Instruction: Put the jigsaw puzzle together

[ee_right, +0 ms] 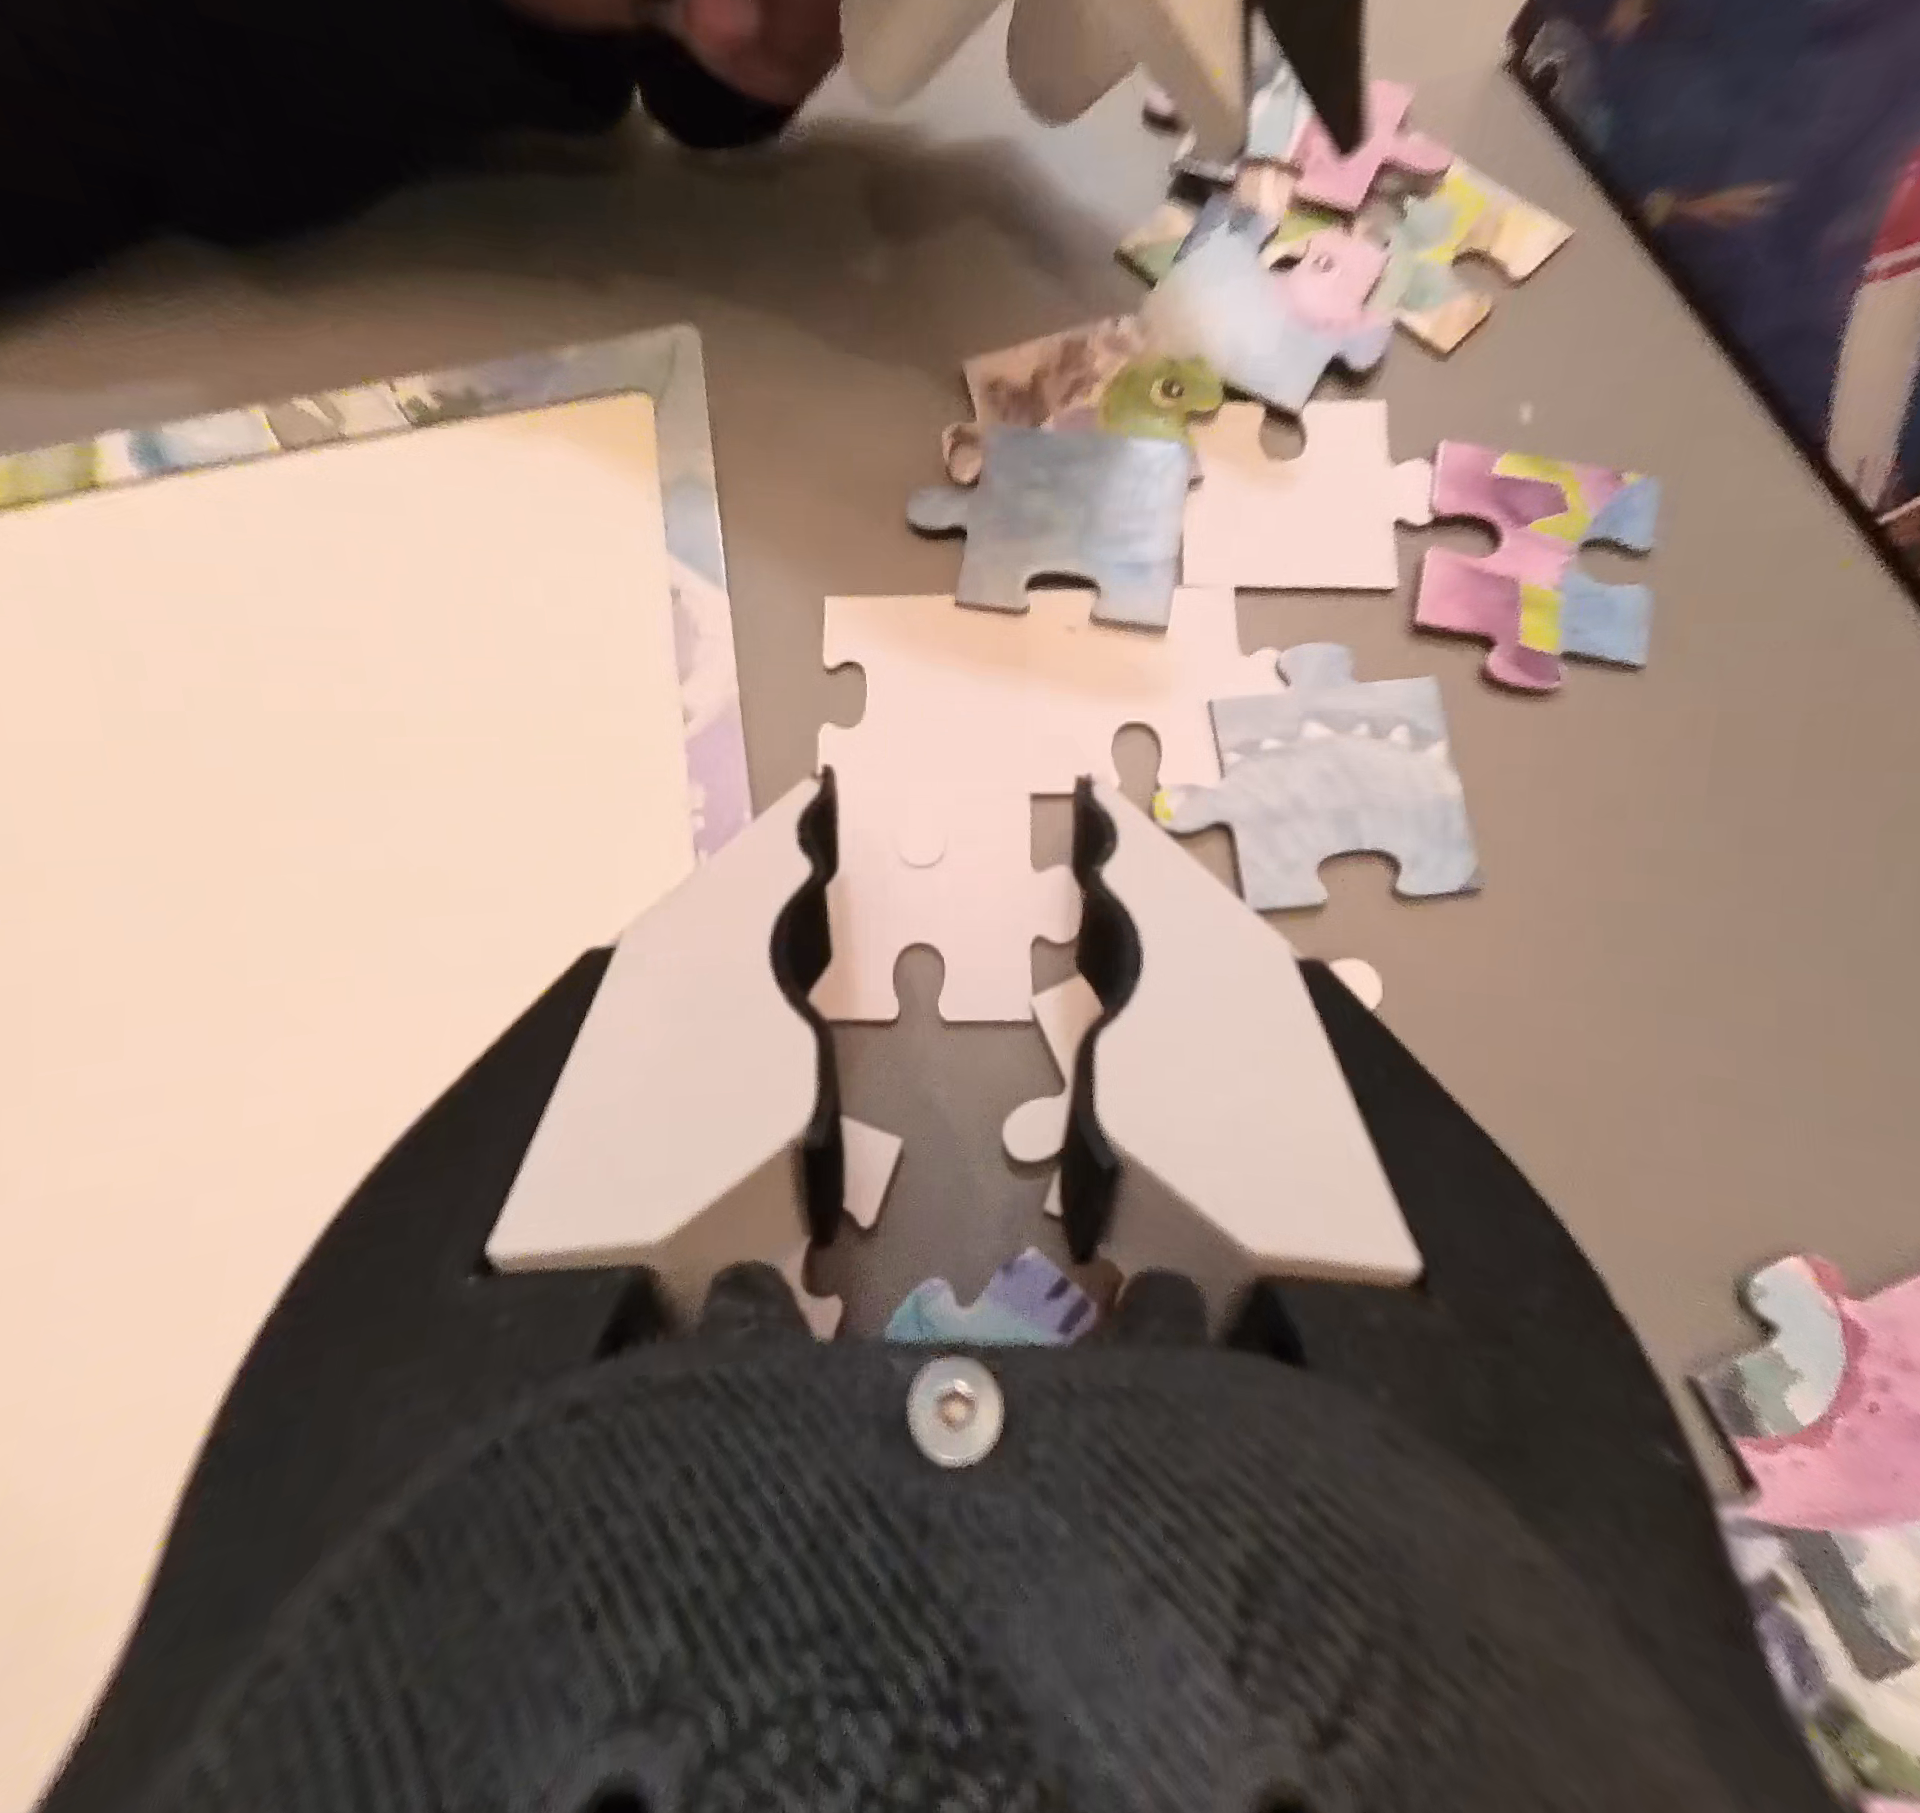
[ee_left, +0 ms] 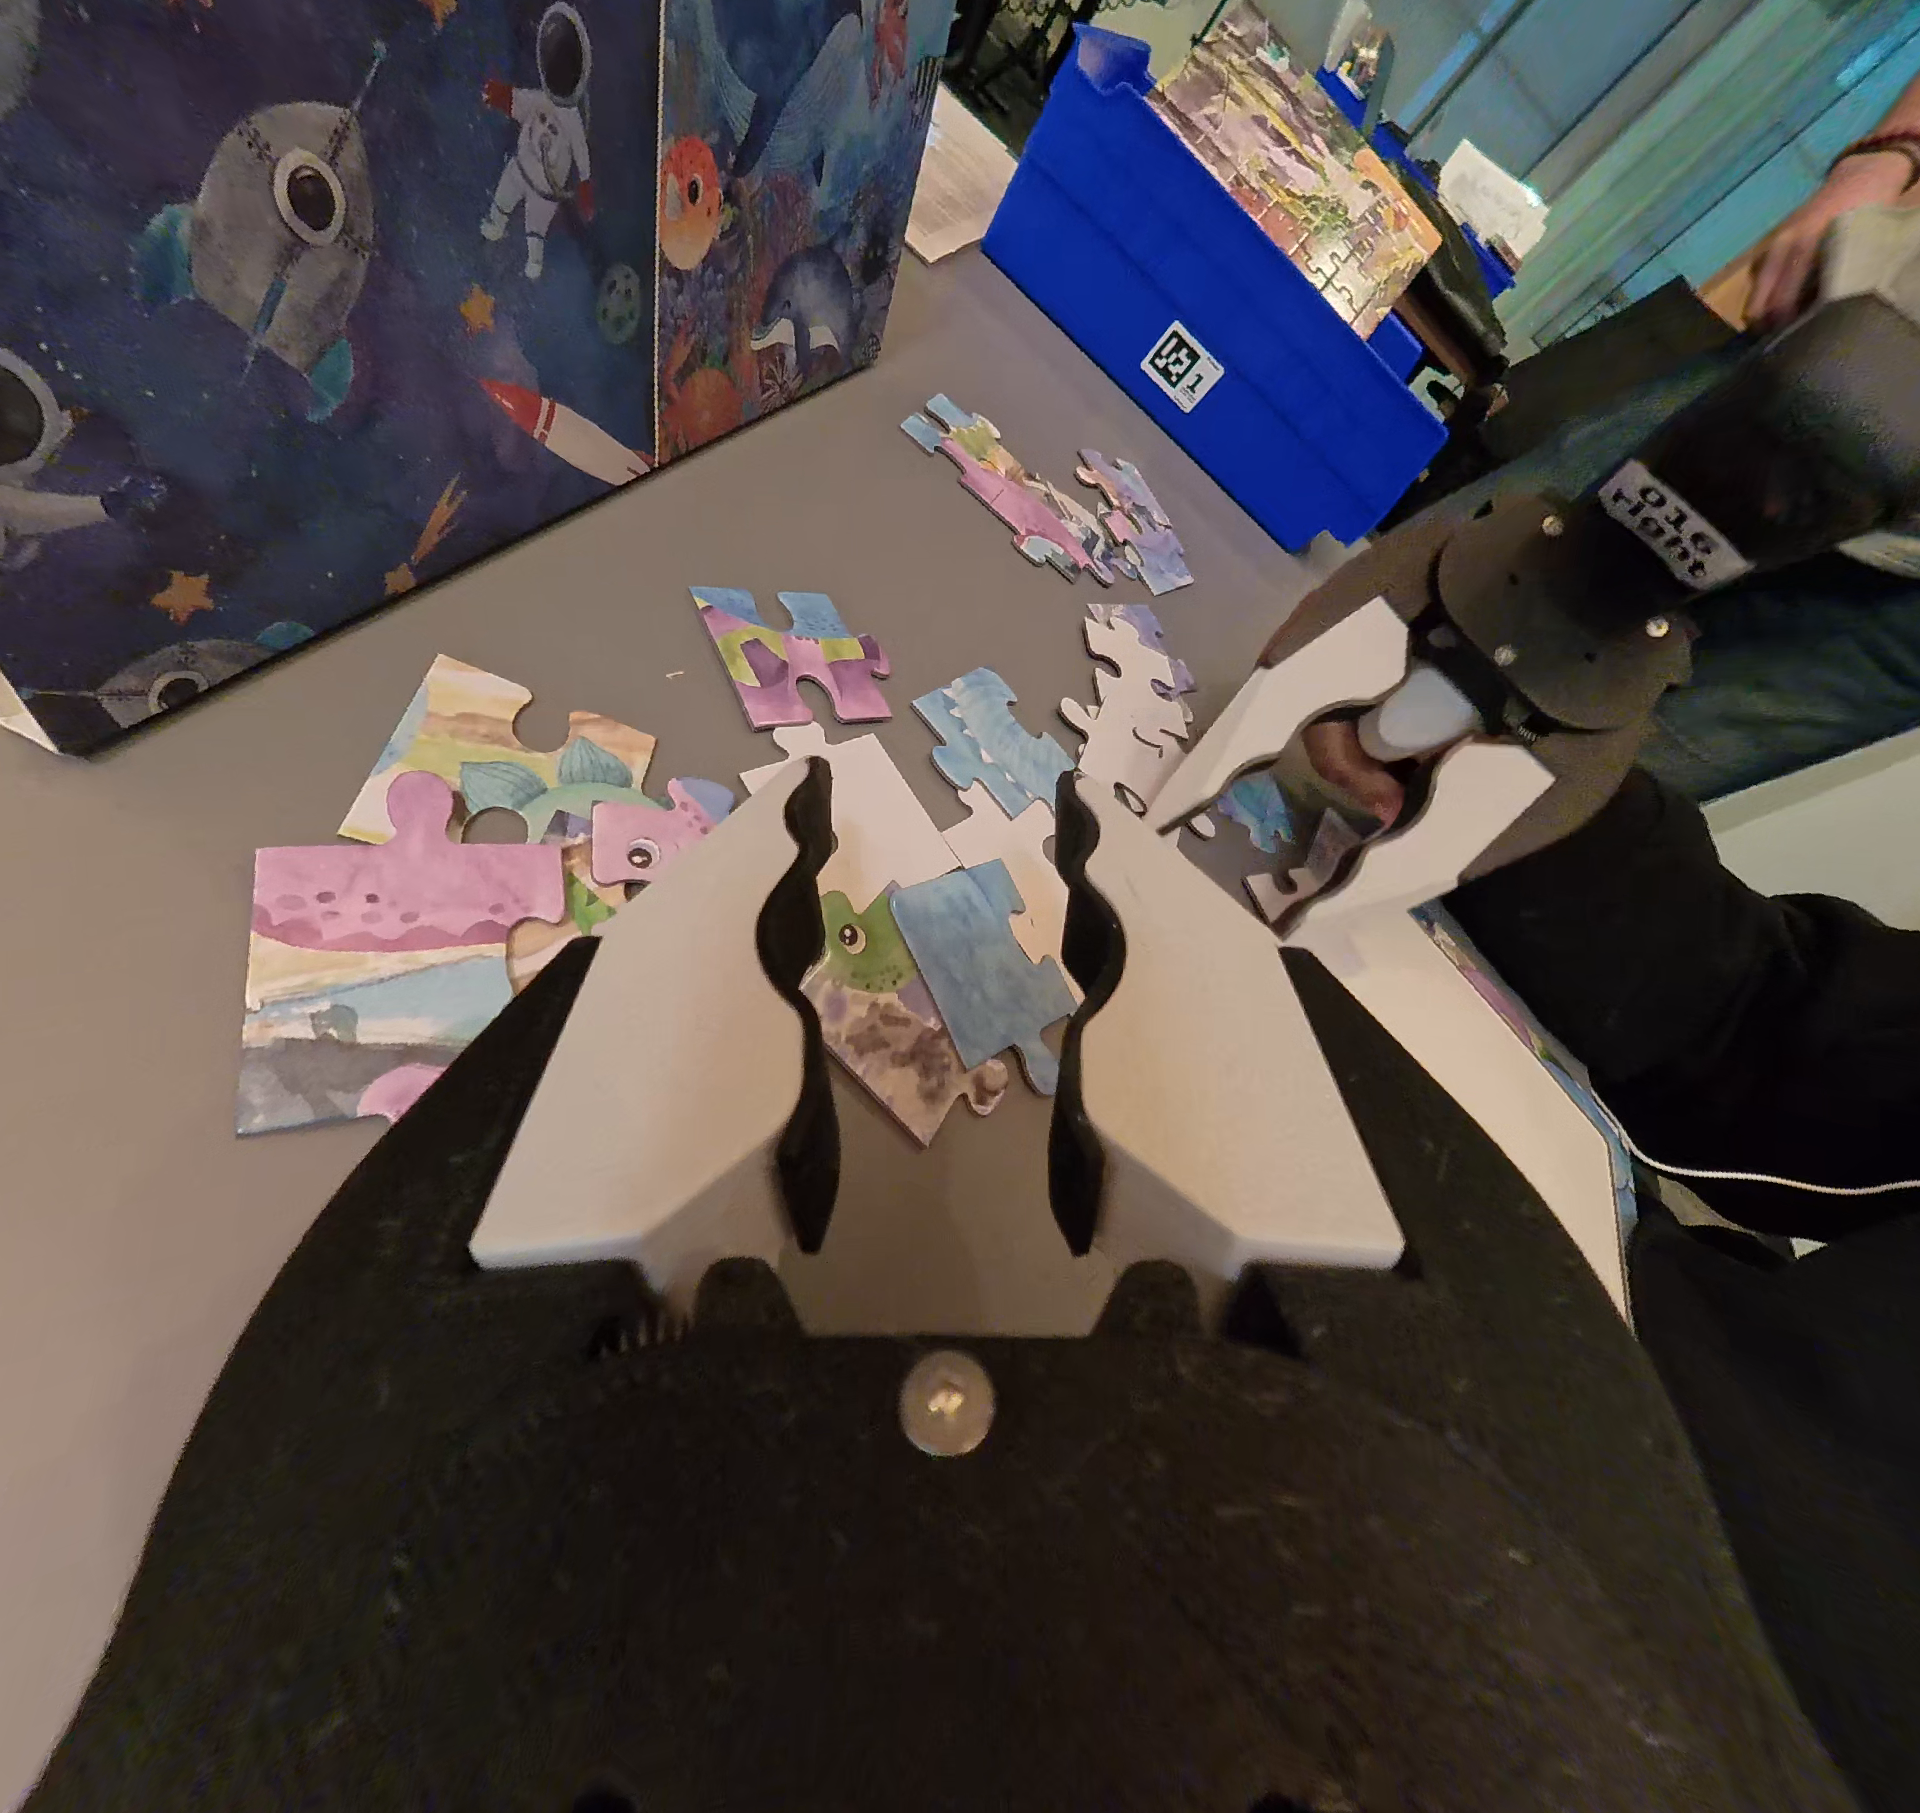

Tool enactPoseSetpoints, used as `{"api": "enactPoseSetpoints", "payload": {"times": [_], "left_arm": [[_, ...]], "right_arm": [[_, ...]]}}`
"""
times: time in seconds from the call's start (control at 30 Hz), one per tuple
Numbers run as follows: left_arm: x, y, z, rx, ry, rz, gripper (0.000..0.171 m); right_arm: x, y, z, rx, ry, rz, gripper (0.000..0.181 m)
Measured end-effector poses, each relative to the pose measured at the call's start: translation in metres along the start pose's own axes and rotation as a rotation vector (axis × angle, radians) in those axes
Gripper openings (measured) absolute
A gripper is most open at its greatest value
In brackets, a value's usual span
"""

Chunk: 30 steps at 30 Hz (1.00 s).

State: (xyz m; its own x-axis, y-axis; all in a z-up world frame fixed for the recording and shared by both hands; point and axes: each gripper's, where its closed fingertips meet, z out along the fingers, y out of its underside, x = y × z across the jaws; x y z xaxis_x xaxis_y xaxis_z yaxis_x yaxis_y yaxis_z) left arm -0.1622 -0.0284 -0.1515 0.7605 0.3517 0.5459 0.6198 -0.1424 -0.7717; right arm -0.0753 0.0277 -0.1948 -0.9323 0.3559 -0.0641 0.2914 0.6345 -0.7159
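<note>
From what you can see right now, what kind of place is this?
Probably a workroom or lab, not a home: a grey table, a blue storage bin with a marker tag, and glass partitions behind.

place: lab/workroom | cues: grey table point(ee_left: 312, 1296); blue storage bin point(ee_left: 1195, 277); glass partitions point(ee_left: 1662, 49)

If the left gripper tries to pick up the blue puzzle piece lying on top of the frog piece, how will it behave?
The blue puzzle piece looks like thin, flat board, so probably stiff and light. Its low edge gives the fingers little to pinch; it may slide instead. It overlaps the frog piece, so a push would likely drag that along. The left gripper is open above both.
</note>
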Motion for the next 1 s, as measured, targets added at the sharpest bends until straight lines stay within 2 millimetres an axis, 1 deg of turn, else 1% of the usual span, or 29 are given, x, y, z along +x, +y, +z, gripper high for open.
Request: {"api": "enactPoseSetpoints", "payload": {"times": [0.1, 0.17, 0.43, 0.5, 0.6, 0.7, 0.87, 1.0], "left_arm": [[0.000, 0.000, 0.000, 0.004, 0.000, -0.001, 0.040], [0.000, -0.001, 0.000, 0.005, 0.000, -0.001, 0.040], [0.000, -0.001, 0.000, 0.009, -0.001, 0.001, 0.041], [0.000, -0.001, 0.000, 0.009, -0.002, 0.001, 0.041], [0.000, -0.002, 0.000, 0.013, -0.003, 0.003, 0.041], [0.002, -0.002, 0.000, 0.018, 0.000, 0.006, 0.040], [0.013, -0.007, 0.000, 0.038, 0.050, 0.052, 0.044], [0.027, -0.011, -0.001, 0.064, 0.105, 0.112, 0.055]], "right_arm": [[-0.003, 0.007, 0.008, -0.047, -0.002, -0.003, 0.053], [-0.005, 0.007, 0.012, -0.045, -0.001, -0.003, 0.054], [-0.007, 0.009, 0.014, -0.090, 0.057, -0.029, 0.058], [-0.006, 0.008, 0.015, -0.092, 0.071, -0.020, 0.055], [-0.002, 0.008, 0.014, -0.096, 0.090, 0.001, 0.044], [-0.002, 0.008, 0.014, -0.098, 0.089, -0.004, 0.044], [0.000, 0.007, 0.012, -0.066, 0.057, 0.028, 0.043], [0.003, -0.002, 0.000, 0.034, -0.016, 0.122, 0.043]]}}
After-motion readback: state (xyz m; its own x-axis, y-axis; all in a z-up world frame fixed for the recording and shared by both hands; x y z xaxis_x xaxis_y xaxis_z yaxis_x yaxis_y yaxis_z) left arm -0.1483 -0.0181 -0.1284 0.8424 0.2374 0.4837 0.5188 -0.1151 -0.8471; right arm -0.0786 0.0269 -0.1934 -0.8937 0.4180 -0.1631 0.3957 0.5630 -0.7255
